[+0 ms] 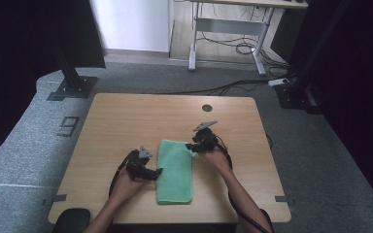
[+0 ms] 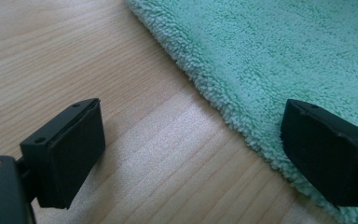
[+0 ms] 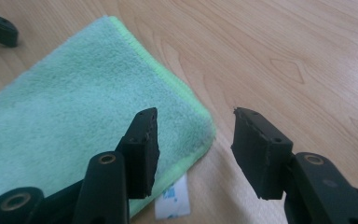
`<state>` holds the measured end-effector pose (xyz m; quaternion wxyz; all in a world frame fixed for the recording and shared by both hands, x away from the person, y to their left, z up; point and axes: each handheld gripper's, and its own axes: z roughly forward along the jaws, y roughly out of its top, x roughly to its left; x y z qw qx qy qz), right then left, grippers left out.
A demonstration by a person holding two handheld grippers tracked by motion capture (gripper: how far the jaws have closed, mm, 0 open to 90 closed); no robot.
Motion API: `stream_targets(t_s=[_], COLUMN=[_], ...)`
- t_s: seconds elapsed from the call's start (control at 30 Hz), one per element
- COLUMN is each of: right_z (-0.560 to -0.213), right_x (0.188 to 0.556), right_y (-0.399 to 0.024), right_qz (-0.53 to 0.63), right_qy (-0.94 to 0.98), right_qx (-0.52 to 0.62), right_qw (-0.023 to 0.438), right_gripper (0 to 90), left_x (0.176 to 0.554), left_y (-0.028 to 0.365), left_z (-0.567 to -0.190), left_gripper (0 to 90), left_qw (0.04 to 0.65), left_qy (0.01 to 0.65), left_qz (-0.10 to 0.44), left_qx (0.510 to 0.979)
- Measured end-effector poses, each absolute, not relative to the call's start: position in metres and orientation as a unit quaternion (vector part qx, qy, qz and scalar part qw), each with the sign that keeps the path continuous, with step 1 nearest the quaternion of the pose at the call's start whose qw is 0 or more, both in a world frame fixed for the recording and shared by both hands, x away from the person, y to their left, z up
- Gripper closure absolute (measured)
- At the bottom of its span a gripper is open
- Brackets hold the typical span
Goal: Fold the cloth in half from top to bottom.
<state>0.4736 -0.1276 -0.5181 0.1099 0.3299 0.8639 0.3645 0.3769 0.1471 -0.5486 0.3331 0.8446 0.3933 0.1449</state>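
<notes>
A folded mint-green towel (image 1: 175, 170) lies lengthwise on the wooden table (image 1: 126, 121), near its front edge. My left gripper (image 1: 158, 172) sits low at the towel's left edge, open. In the left gripper view the left gripper (image 2: 191, 154) has one pad over bare wood and the other above the towel's (image 2: 284, 56) fluffy border. My right gripper (image 1: 190, 145) hovers at the towel's far right corner. In the right gripper view the right gripper (image 3: 196, 140) stands open with nothing between its pads. The towel (image 3: 74, 121) corner and a white label (image 3: 172, 200) lie just below.
A dark round hole (image 1: 207, 108) marks the table's far side. Behind the table are a white-legged desk (image 1: 228, 29), floor cables (image 1: 233, 85) and two black stand bases (image 1: 73, 87). A black object (image 1: 70, 218) sits off the table's front left corner.
</notes>
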Motion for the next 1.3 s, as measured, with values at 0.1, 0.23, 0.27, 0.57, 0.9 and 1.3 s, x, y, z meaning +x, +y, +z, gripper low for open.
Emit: stream_targets(t_s=[0.1, 0.23, 0.27, 0.57, 0.9, 1.3], right_z=[-0.521, -0.528, -0.530, -0.538, -0.535, -0.502], right_x=[0.479, 0.485, 0.486, 0.486, 0.483, 0.466], right_y=[-0.123, -0.116, -0.115, -0.108, -0.103, -0.108], right_qz=[0.360, 0.350, 0.348, 0.353, 0.343, 0.378], right_qy=[0.866, 0.871, 0.872, 0.875, 0.883, 0.876], right_qx=[0.330, 0.329, 0.329, 0.321, 0.312, 0.286], right_qw=[0.105, 0.100, 0.099, 0.082, 0.073, 0.089], right_gripper=[49.7, 49.0, 48.7, 71.0, 85.5, 86.3], left_x=[0.377, 0.377, 0.377, 0.377, 0.377, 0.376], left_y=[0.147, 0.147, 0.147, 0.147, 0.147, 0.146], left_z=[-0.549, -0.549, -0.549, -0.549, -0.549, -0.549], left_gripper=[6.7, 6.7, 6.7, 6.6, 6.6, 6.7], left_qw=[0.333, 0.333, 0.333, 0.334, 0.333, 0.333], left_qy=[0.393, 0.393, 0.393, 0.392, 0.392, 0.397], left_qz=[0.145, 0.145, 0.145, 0.144, 0.144, 0.147], left_qx=[0.845, 0.845, 0.845, 0.845, 0.845, 0.843])
